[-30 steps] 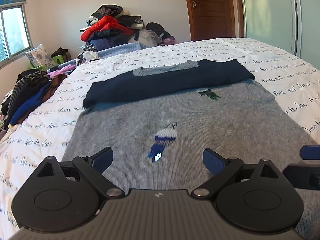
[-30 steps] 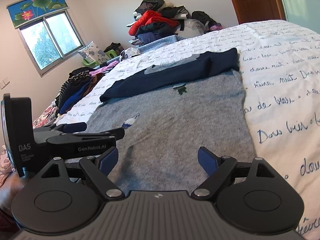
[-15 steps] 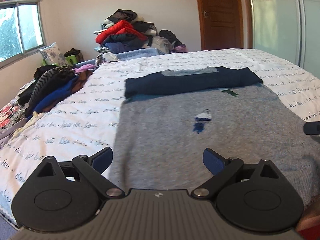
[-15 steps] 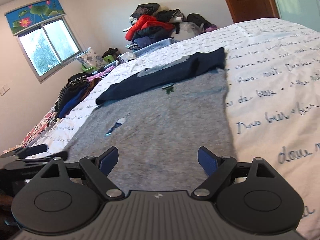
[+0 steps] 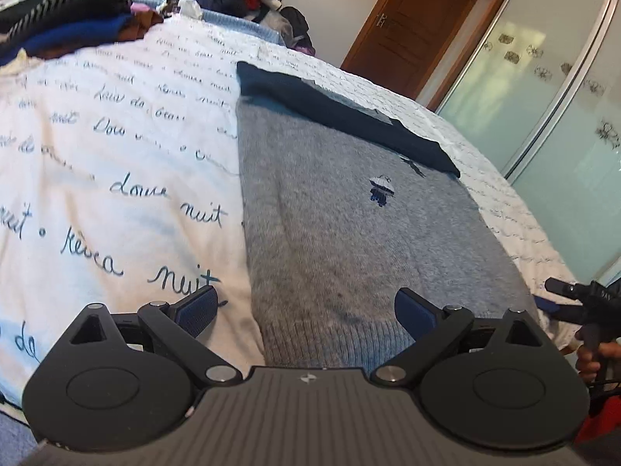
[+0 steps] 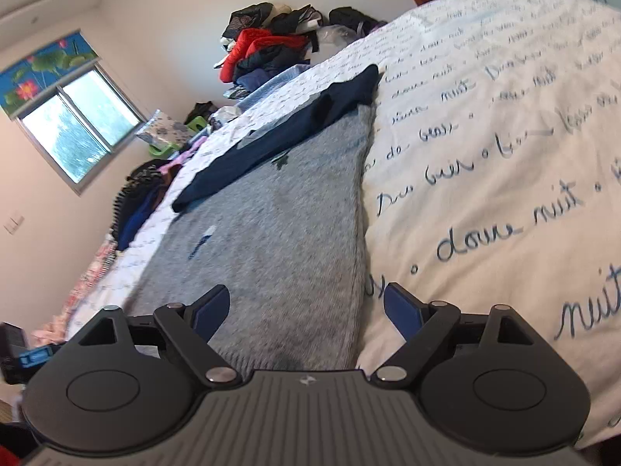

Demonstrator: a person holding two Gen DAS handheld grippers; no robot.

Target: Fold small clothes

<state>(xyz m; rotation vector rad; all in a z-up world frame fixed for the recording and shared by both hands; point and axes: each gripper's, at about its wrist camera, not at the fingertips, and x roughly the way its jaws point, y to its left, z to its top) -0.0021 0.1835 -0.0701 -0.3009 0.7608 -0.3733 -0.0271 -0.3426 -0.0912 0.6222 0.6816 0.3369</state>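
Note:
A small grey knit sweater (image 5: pixel 349 240) lies flat on the bed, its navy sleeves (image 5: pixel 341 116) folded across the far part. A small embroidered figure (image 5: pixel 382 190) sits on its front. My left gripper (image 5: pixel 306 310) is open and empty, straddling the sweater's near left hem corner. My right gripper (image 6: pixel 306 310) is open and empty, straddling the sweater's (image 6: pixel 279 225) near right hem corner. The right gripper also shows at the right edge of the left wrist view (image 5: pixel 574 299).
The bed has a white cover with blue script (image 5: pixel 116 155), also in the right wrist view (image 6: pixel 504 155). Piles of clothes lie at the far end (image 6: pixel 271 50) and along the left side (image 5: pixel 70 11). A window (image 6: pixel 77 128), a wooden door (image 5: pixel 419 27) and glass wardrobe doors (image 5: pixel 562 116) surround it.
Both grippers have moved apart and tilted, the left to the sweater's near left corner, the right to its near right corner. Both stay open. The sweater has not moved.

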